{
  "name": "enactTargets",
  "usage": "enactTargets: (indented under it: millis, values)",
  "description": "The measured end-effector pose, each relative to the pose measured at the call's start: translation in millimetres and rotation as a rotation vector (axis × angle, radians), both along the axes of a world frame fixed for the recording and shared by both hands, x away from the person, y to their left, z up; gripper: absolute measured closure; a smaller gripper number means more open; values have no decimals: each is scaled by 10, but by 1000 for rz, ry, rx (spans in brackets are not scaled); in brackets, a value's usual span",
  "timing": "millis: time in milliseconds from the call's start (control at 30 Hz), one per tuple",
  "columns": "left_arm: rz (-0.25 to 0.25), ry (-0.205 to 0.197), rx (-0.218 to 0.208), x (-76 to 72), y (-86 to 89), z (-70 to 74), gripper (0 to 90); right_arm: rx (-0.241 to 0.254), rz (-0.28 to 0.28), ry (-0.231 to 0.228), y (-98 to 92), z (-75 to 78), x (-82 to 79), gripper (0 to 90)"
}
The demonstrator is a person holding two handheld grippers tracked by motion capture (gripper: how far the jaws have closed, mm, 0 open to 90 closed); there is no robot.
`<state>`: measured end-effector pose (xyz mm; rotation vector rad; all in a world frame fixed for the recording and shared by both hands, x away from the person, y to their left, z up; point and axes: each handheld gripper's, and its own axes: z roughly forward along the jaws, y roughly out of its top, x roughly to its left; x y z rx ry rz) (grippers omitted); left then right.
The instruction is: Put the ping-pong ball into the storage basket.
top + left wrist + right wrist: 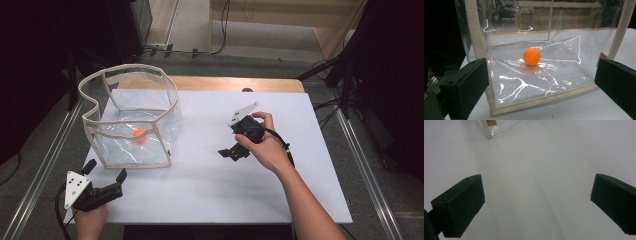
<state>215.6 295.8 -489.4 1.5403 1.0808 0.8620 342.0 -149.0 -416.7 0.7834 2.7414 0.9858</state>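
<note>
- High view: a clear bag (pixel 131 120) with cream trim stands open on the left part of the white table (pixel 210 190). An orange ball (pixel 139 134) lies on the bag's floor, toward its near side.
- High view: the left gripper (pixel 106 171) sits at the table's near left corner, just beside the bag's near wall, jaws spread and holding nothing. The right gripper (pixel 231 151) hovers over the middle of the table, well apart from the bag, tilted down toward the surface and pointing left, jaws released.
- Left gripper view: the bag (pixel 479 45) stands close ahead between the two spread jaws, its near bottom seam (pixel 544 100) resting on the table. The ball (pixel 531 56) rests inside on the crinkled clear floor, about midway between the side walls, seen through the near wall. The jaws touch nothing that can be told.
- Right gripper view: both jaws stand wide apart over bare table (pixel 536 182), empty. A corner of the bag (pixel 489 127) shows at the top left, far off.
</note>
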Motion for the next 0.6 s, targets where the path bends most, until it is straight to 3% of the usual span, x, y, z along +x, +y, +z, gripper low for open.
enactTargets:
  millis: [600]
  values:
    - [2, 0, 3, -3, -5, 0, 0, 103, -74, -48, -355, -212, -181, 0]
